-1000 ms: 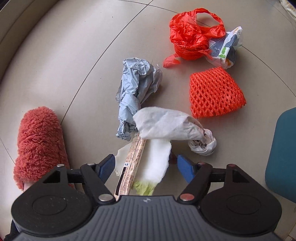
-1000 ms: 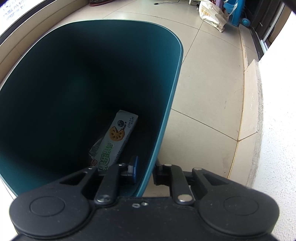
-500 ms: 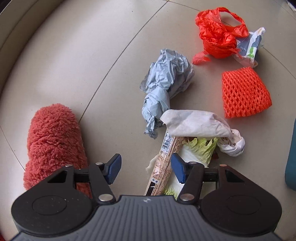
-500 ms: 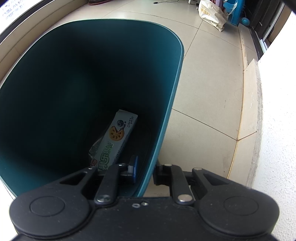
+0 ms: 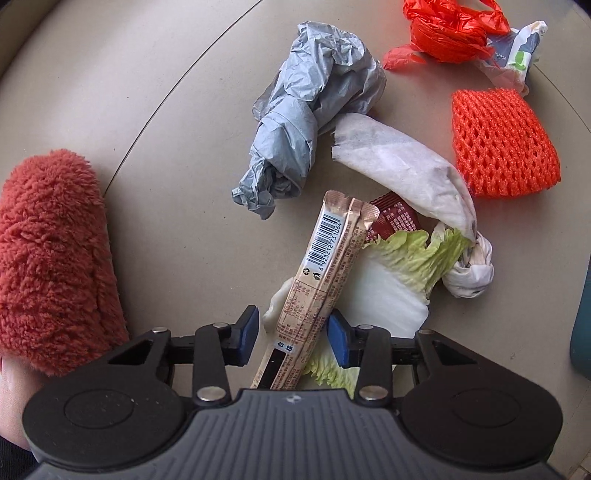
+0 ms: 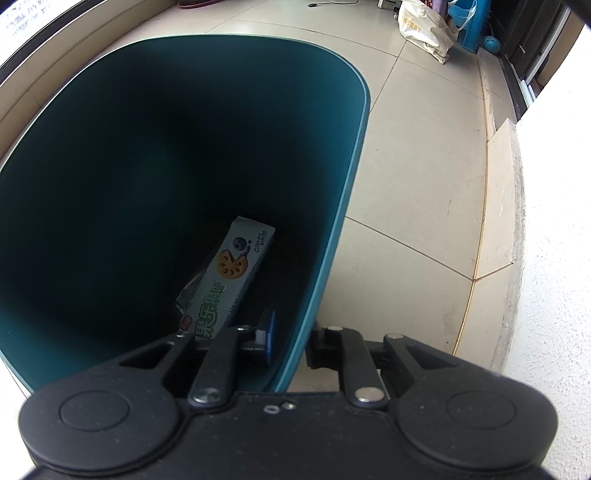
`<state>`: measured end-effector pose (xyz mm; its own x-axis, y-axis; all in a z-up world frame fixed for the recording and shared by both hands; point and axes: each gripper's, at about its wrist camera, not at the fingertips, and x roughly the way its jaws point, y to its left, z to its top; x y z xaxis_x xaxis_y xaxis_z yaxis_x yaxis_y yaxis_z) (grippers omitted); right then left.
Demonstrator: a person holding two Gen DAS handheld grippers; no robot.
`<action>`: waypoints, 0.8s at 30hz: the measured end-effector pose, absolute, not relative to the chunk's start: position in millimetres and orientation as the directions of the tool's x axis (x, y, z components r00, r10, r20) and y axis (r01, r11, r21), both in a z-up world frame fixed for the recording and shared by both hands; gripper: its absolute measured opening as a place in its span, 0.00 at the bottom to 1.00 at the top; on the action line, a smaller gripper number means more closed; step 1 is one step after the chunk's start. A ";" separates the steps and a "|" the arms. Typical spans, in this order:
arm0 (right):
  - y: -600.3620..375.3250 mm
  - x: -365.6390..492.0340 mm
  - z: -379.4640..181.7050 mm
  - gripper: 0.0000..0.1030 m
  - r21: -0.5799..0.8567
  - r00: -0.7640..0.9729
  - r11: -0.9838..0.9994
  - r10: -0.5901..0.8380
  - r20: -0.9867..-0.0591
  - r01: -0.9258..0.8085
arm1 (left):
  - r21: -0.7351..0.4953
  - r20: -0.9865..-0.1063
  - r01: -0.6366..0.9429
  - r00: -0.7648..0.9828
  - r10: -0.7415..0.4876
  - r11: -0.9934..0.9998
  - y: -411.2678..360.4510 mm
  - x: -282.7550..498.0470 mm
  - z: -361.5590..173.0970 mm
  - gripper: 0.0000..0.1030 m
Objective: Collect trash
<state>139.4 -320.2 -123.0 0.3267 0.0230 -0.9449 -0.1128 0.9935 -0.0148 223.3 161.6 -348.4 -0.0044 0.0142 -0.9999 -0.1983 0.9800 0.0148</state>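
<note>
Blue pads point(image 5: 245, 334) of the left gripper point(image 5: 291, 334) stand spread apart on either side of a tan snack wrapper point(image 5: 325, 273), which lies between them with its barcode end pointing away; the right pad is just beside the wrapper's edge, the left pad clear of it, so the fingers are released and grasp nothing. Under the wrapper lies a cabbage leaf point(image 5: 391, 280), white at the stalk and pale green at the frill, and a small red packet point(image 5: 393, 219) shows just past the wrapper's far end. A crumpled white tissue point(image 5: 402, 166) drapes over the leaf's far side and ends in a twisted knot on the right. Beyond it sit a crumpled grey plastic bag point(image 5: 310, 107), an orange foam net point(image 5: 502, 144), and farther off a red plastic bag point(image 5: 450, 29) touching a white and grey pouch point(image 5: 517, 55). A fuzzy red slipper point(image 5: 51, 258) lies on the tiled floor point(image 5: 147, 110) at the left. The right gripper point(image 6: 291, 341) is clenched on the rim of the teal trash bin point(image 6: 347, 206), one finger inside and one outside the wall. At the bin's bottom rests a green and white snack box point(image 6: 229, 280).
</note>
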 end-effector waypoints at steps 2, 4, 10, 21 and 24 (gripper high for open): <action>-320.2 139.3 -123.1 0.15 -0.014 0.327 0.994 0.024 -0.945 -0.112 | 0.029 -1.000 -0.184 0.001 0.030 0.983 160.4 221.5 -346.1 0.31; -320.1 139.4 -123.0 0.15 -0.014 0.327 0.994 0.023 -0.945 -0.113 | 0.038 -0.999 -0.173 0.002 0.039 0.984 158.5 219.2 -343.9 0.30; -321.1 139.4 -123.0 0.15 -0.012 0.329 0.994 0.025 -0.944 -0.110 | 0.053 -0.999 -0.157 -0.002 0.054 0.986 158.1 221.6 -317.2 0.28; -319.3 137.4 -122.8 0.16 -0.020 0.336 0.993 0.022 -0.942 -0.119 | -0.029 -0.999 -0.148 0.042 -0.023 0.989 115.7 225.4 -305.1 0.27; -318.7 137.1 -122.3 0.16 -0.017 0.336 0.993 0.024 -0.941 -0.117 | 0.001 -1.000 -0.136 0.016 0.003 0.991 135.9 221.8 -315.2 0.28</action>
<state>137.1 -318.7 -122.3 0.3362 0.0240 -0.9415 -0.1171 0.9930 -0.0165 221.8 135.9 -315.2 0.0158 0.0027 -0.9999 -0.1357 0.9908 0.0005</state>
